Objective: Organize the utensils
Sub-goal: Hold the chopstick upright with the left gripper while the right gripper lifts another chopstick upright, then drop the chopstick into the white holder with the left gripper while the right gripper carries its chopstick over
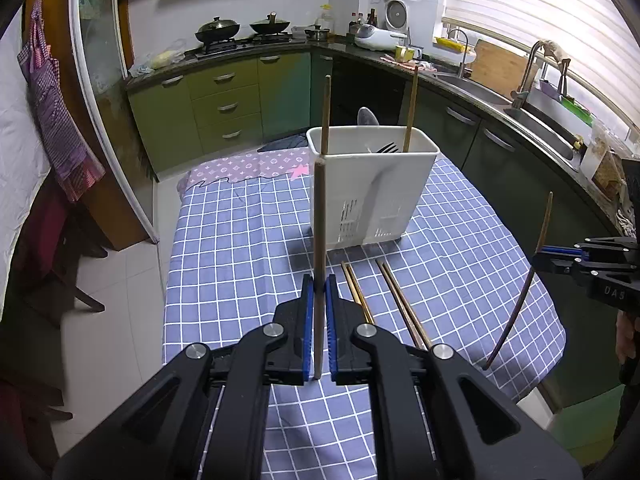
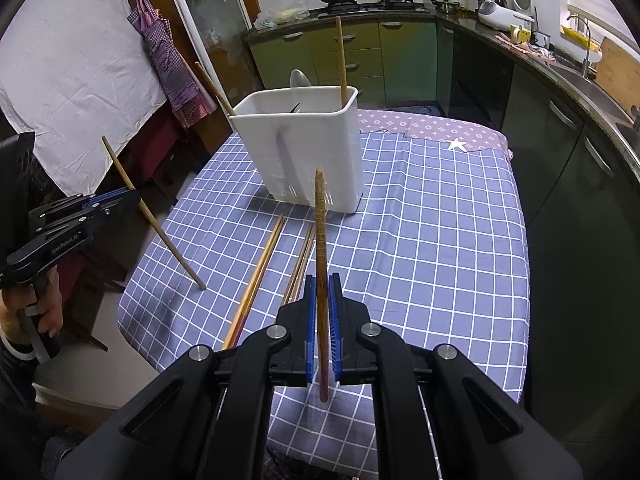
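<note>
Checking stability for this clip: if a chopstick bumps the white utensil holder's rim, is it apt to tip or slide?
The white utensil holder looks like thin plastic with a slotted base, so probably light. It stands tall and narrows downward, so a rim knock could tip it. The checked tablecloth may limit sliding.

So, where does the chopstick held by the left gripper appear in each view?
Left wrist: chopstick upright at centre, clamped in the left gripper.
Right wrist: same chopstick at left, leaning, in that gripper.
Shared landmark: white utensil holder.
</note>
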`<move>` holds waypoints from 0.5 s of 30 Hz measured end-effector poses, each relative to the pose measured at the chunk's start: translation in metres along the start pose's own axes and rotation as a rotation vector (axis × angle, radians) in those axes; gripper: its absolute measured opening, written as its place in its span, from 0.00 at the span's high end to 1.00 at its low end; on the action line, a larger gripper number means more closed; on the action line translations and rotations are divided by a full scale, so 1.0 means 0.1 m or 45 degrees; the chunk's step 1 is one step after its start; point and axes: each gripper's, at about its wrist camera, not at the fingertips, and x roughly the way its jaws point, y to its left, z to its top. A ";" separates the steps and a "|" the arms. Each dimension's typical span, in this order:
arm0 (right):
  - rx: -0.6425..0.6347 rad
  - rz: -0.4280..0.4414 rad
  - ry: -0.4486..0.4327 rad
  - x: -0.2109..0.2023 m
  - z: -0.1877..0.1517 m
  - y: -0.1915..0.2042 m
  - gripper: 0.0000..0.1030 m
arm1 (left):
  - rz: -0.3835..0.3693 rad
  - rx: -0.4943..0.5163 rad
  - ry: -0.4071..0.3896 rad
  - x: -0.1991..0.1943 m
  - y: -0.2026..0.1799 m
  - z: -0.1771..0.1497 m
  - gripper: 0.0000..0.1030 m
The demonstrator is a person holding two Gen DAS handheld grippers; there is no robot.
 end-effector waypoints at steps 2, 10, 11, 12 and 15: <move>-0.002 -0.002 -0.004 -0.01 0.00 0.00 0.93 | -0.002 0.000 -0.002 -0.01 0.00 0.01 0.94; -0.008 -0.004 -0.019 -0.05 0.02 0.01 0.93 | -0.005 0.017 -0.018 -0.04 -0.04 0.06 0.94; -0.008 -0.004 -0.019 -0.05 0.02 0.01 0.93 | -0.005 0.019 -0.019 -0.04 -0.05 0.06 0.94; -0.008 -0.004 -0.019 -0.05 0.02 0.01 0.93 | -0.006 0.020 -0.019 -0.05 -0.06 0.06 0.94; -0.007 -0.003 -0.021 -0.05 0.03 0.01 0.93 | -0.007 0.026 -0.022 -0.05 -0.08 0.08 0.94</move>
